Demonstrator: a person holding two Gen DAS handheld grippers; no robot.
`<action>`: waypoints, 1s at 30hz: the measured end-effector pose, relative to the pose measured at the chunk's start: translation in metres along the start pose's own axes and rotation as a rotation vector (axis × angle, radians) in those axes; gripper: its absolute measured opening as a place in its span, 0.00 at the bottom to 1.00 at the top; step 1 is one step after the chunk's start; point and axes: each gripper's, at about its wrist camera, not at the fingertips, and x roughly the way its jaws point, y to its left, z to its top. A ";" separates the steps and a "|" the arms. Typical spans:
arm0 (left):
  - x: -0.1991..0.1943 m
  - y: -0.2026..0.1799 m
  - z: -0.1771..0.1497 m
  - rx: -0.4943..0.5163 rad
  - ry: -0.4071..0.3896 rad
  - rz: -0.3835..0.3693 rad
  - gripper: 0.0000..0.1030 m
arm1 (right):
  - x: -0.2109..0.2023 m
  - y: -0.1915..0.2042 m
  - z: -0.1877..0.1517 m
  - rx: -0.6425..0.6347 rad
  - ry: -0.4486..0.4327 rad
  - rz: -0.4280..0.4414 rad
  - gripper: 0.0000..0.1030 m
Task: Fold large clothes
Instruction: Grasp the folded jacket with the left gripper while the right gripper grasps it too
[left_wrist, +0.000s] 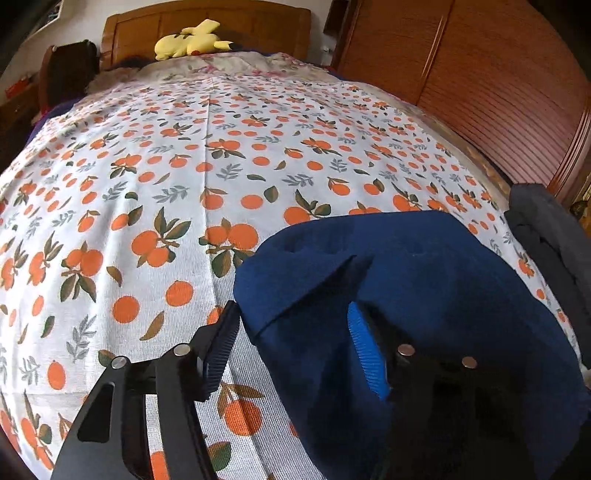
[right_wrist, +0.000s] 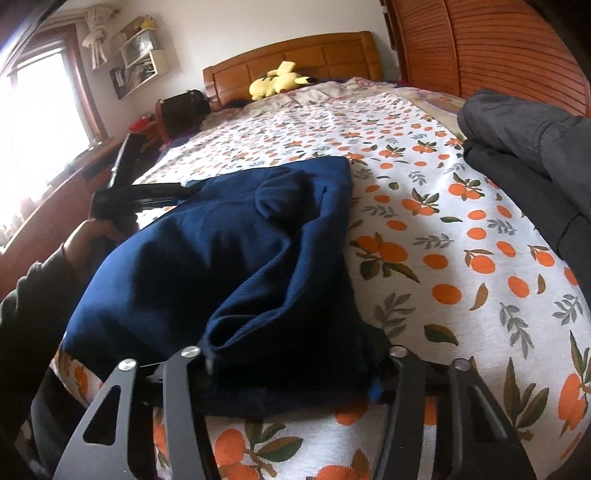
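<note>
- left gripper (left_wrist: 295, 343) spread, straddling navy garment (left_wrist: 406, 295) edge, lower centre
- right gripper (right_wrist: 291, 363) pinching navy hem
- advice: pinch both layers; lift evenly over bed (left_wrist: 184, 147)

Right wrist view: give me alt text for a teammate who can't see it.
A folded navy garment lies on an orange-print bedsheet, its near edge between the right gripper jaws. The left gripper, held in a hand, reaches its far left corner. Dark grey clothes sit right; a yellow plush toy rests by the headboard.
</note>
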 end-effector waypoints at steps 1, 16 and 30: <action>0.000 -0.001 0.001 0.002 0.003 -0.001 0.53 | -0.001 0.000 0.000 0.001 0.003 0.011 0.35; -0.076 -0.074 0.035 0.073 -0.178 0.110 0.08 | -0.059 -0.005 0.056 -0.126 -0.178 0.043 0.12; -0.140 -0.305 0.172 0.196 -0.441 -0.041 0.08 | -0.217 -0.106 0.151 -0.201 -0.425 -0.219 0.11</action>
